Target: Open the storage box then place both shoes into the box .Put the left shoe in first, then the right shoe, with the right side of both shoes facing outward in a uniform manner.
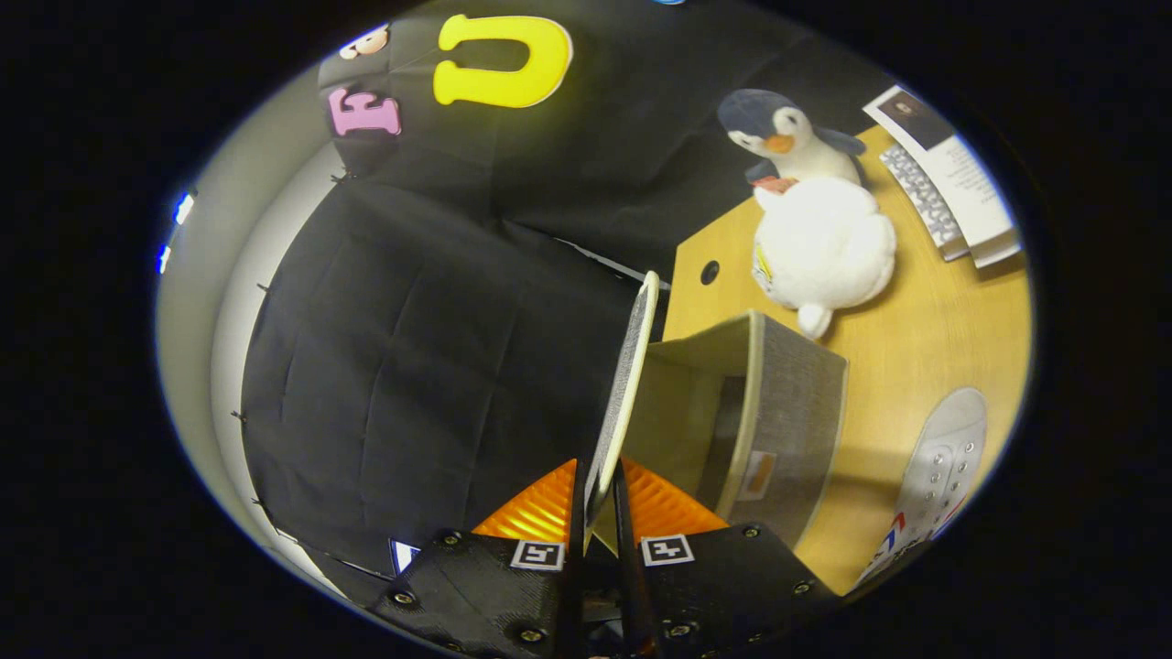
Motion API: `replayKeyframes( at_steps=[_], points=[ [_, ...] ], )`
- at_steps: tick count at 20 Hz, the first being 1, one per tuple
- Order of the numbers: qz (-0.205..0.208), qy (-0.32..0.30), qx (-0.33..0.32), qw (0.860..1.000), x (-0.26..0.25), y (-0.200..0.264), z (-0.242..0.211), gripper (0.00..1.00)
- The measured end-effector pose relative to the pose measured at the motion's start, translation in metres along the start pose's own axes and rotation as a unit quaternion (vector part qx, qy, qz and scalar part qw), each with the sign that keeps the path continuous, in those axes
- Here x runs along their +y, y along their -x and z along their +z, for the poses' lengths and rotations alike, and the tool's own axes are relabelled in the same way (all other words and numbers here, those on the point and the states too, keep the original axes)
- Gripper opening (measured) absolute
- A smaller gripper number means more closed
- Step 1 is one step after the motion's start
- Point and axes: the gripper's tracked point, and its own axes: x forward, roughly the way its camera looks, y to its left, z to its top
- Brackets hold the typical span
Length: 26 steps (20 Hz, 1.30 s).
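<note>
My gripper is shut on the lid of the grey fabric storage box. The flat lid runs edge-on from between the orange fingers up and away, lifted clear of the box. The box stands on the wooden table just right of the fingers, its beige inside exposed and nothing visible in it. A white lace-up shoe with red and blue marks lies on the table right of the box, partly cut off.
A plush penguin lies on the table beyond the box. A booklet lies past it near the far table edge. A round cable hole is in the tabletop by the table's edge.
</note>
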Motion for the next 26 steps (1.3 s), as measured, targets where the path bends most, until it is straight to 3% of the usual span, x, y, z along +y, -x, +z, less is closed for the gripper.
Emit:
replayKeyframes(
  at_steps=[11, 18, 23, 25, 26],
  points=[
    [-0.005, 0.104, 0.026, 0.994, 0.097, -0.075, 0.005, 0.16],
    [-0.014, 0.098, 0.056, 0.994, 0.123, -0.154, -0.015, 0.16],
    [-0.028, 0.055, 0.058, 0.996, 0.125, -0.195, -0.019, 0.17],
    [-0.038, 0.046, 0.062, 0.996, 0.117, -0.203, -0.025, 0.39],
    [-0.043, 0.045, 0.066, 0.996, 0.114, -0.207, -0.027, 0.42]
  ],
)
